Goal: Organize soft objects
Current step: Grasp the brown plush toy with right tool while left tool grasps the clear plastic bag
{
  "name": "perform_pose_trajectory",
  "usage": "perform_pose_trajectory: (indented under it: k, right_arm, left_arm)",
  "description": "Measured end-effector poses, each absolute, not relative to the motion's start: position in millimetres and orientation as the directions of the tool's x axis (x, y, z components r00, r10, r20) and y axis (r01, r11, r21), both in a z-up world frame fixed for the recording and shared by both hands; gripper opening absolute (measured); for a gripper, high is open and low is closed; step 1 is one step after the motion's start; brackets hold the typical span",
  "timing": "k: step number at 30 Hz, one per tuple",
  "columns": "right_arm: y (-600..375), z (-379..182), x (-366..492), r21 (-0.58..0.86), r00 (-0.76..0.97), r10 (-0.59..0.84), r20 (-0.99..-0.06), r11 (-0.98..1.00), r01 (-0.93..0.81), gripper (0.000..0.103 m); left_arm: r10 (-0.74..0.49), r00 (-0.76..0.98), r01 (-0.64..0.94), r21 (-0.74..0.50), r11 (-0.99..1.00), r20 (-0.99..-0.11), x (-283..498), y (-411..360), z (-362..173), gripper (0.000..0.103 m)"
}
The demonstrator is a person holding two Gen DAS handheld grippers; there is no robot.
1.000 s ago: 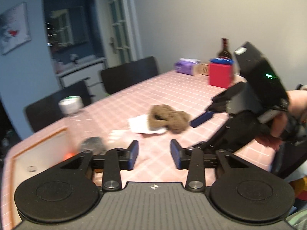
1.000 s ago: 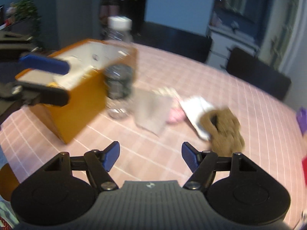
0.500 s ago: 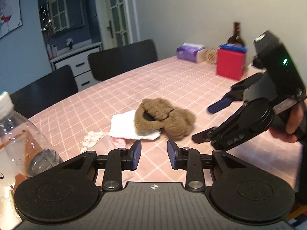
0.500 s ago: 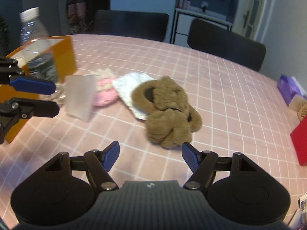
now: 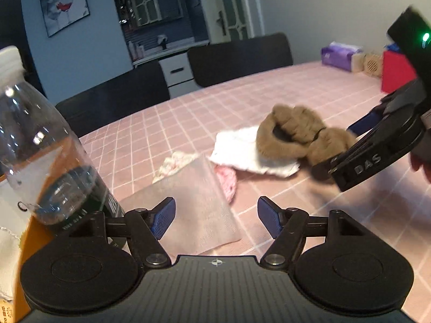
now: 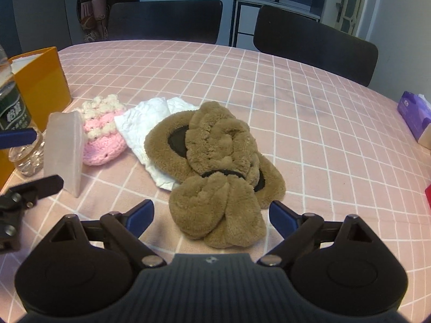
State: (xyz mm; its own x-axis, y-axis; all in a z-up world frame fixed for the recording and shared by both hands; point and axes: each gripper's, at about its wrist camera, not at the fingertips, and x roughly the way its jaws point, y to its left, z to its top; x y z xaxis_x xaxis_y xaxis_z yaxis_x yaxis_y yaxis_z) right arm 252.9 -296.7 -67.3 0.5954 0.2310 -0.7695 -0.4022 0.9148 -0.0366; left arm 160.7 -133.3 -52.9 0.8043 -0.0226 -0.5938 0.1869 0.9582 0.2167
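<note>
Ahead of the left gripper's fingers (image 5: 163,219), the translucent sheet (image 5: 199,204) hides the near part of the pink crochet piece (image 5: 227,181). The brown fleece (image 5: 299,134) covers part of the white cloth (image 5: 239,150), and both are smeared by motion blur. Left of those fingers, the bottle (image 5: 40,145) is cut off by the picture's edge, as is the orange box (image 6: 40,80). The bottle's label (image 6: 12,111) is too small to read. Right of the right gripper's fingers (image 6: 281,219), the purple packet (image 6: 413,113) runs out of the picture.

Pink checked table (image 6: 309,113): brown plush (image 6: 215,167), white cloth (image 6: 145,123), crochet piece (image 6: 103,137), bottle (image 5: 45,161), orange box (image 6: 43,80).
</note>
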Motion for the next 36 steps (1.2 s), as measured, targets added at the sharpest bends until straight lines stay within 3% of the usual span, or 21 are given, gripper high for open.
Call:
perform_pose_trajectory:
  k: [4,5,6,9,11,12,14,16,28,36]
  right_arm:
    - [-297,-72,258,-0.032,0.596,0.22,-0.773,0.923,-0.382,0.085]
    - [-298,-72,259,-0.027,0.594,0.221,-0.773,0.925,-0.379,0.082]
    - [-298,-73,260,-0.023,0.591,0.221,-0.776,0.926,-0.377,0.072]
    - [-298,-75,260,-0.01,0.581,0.227,-0.782,0.927,-0.376,0.065]
    - [-297,-75,259,-0.018,0.578,0.22,-0.786,0.926,-0.378,0.06]
    - [-296,-75,258,-0.025,0.58,0.217,-0.786,0.925,-0.379,0.057]
    - [-295,-74,255,-0.039,0.581,0.208,-0.787,0.922,-0.384,0.053]
    - [-293,-73,254,-0.053,0.583,0.196,-0.789,0.922,-0.383,0.05]
    - [-287,-49,216,-0.092,0.568,0.143,-0.81,0.926,-0.365,0.044]
    - [-293,-31,160,0.003,0.519,0.235,-0.822,0.913,-0.408,0.044]
  left_arm:
    - [0.01,0.793,0.148,0.209,0.967,-0.609,169,-131,-63,0.078]
    - [0.019,0.791,0.143,0.216,0.966,-0.612,171,-131,-66,0.071]
    - [0.036,0.788,0.135,0.229,0.964,-0.615,172,-131,-68,0.068]
    - [0.055,0.775,0.134,0.249,0.959,-0.63,174,-131,-73,0.052]
    - [0.064,0.767,0.135,0.259,0.956,-0.638,174,-130,-74,0.033]
    - [0.064,0.764,0.139,0.261,0.955,-0.641,174,-130,-75,0.03]
    - [0.054,0.76,0.15,0.256,0.955,-0.648,174,-130,-75,0.012]
    - [0.046,0.759,0.16,0.255,0.954,-0.649,173,-130,-74,0.003]
    - [-0.045,0.792,0.214,0.207,0.955,-0.609,143,-129,-45,0.0]
    - [-0.179,0.778,0.324,0.14,0.936,-0.602,93,-127,-32,0.0]
